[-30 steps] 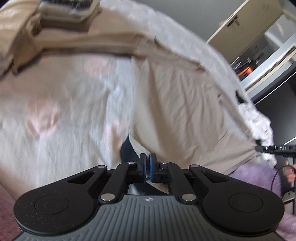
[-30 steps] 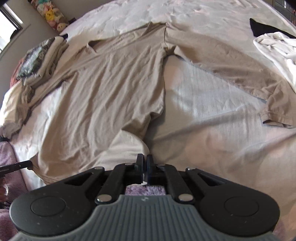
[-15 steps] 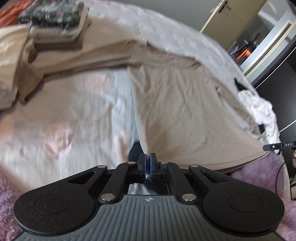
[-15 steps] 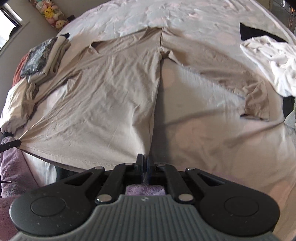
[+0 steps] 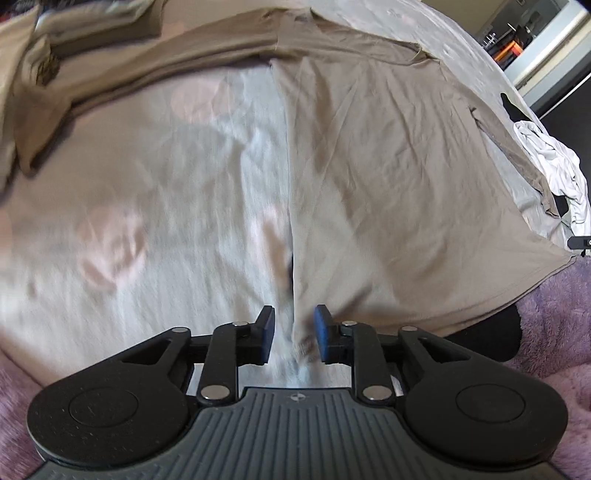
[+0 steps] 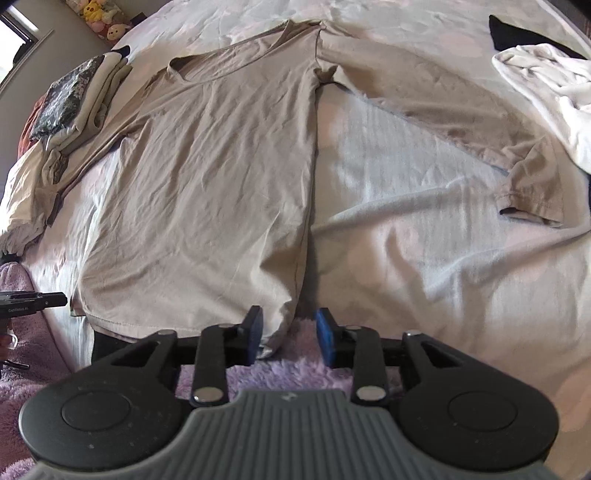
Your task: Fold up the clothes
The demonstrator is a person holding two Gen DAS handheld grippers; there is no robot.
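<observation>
A beige long-sleeved shirt [image 6: 221,177] is spread flat, front up, on the pale sheet of a bed [image 6: 424,258], and everything else is placed here relative to that shirt. Its neckline lies at the far end, its hem at the near edge of the bed, where a purple fluffy blanket [image 6: 295,369] is seen beneath the hem corners.

The right hand-held gripper [image 6: 289,334] is held over the shirt's near right hem corner. Its jaws have just been opening and stand apart; the corner of the hem lies between the blue pads [image 6: 324,334], closer to the left one, and whether it is touched by that pad cannot be made out with certainty. The left hand-held gripper [image 5: 294,338] is held at the shirt's other hem corner [image 5: 301,332], likewise with jaws that have just been opening and now stand apart (the cloth there is motion-blurred); the side seam runs up between the pads, with no pressing seen.

One sleeve [image 6: 461,122] is stretched out to the right of the shirt's body, its cuff ending just beside a crumpled white garment [image 6: 554,96]. A black garment [image 6: 517,35] lies beyond the white one. On the opposite side of the shirt, near its shoulder, a stack of folded clothes [image 6: 74,99] is set, topped by a dark patterned piece, with the shirt's other sleeve running under or against it. Plush toys [image 6: 99,18] are seen far beyond the collar.
</observation>
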